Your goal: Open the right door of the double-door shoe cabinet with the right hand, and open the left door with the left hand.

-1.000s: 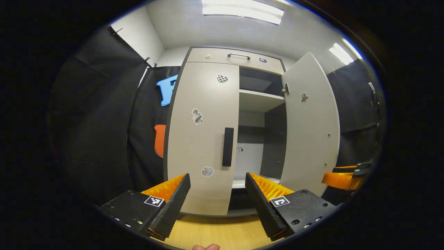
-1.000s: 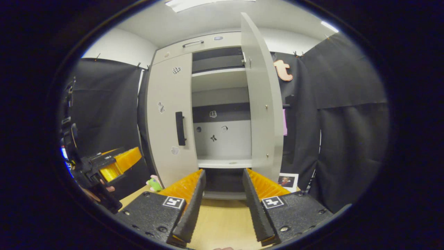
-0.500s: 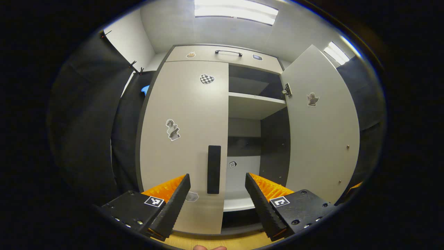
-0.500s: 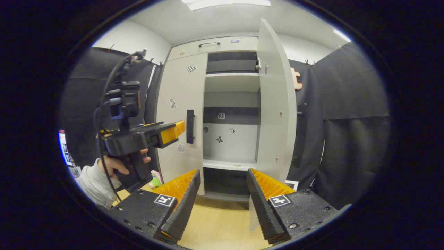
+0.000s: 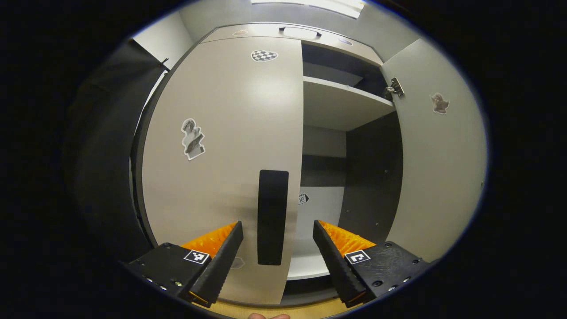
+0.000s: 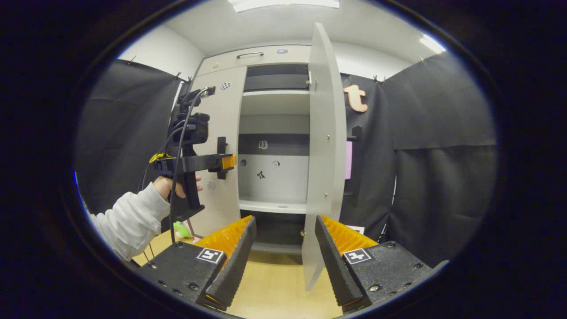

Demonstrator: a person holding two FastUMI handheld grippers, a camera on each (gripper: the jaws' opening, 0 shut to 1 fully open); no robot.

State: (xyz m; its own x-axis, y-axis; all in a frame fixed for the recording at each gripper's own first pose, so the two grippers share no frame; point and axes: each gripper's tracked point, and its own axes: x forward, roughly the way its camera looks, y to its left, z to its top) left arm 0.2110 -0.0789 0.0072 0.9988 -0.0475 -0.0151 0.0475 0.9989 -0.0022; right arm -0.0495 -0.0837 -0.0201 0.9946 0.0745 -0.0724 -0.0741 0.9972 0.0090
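A: So, the left door [image 5: 221, 146] of the shoe cabinet [image 6: 266, 55] is shut. The left gripper [image 5: 278, 239] is wide open, with the handle [image 5: 272, 217] sitting in the gap between its fingers.

B: How should it do this well?

A: It should go straight in, close both fingers on the middle of the handle, then pull back in a curve, because the door likely hinges on its left edge.

B: Which way does the handle go?

A: It stands straight up and down, a tall bar near the door's right edge.

B: And further right?

A: The right door [image 6: 325, 146] stands swung open. The right gripper [image 6: 283, 241] is open too, holding nothing.
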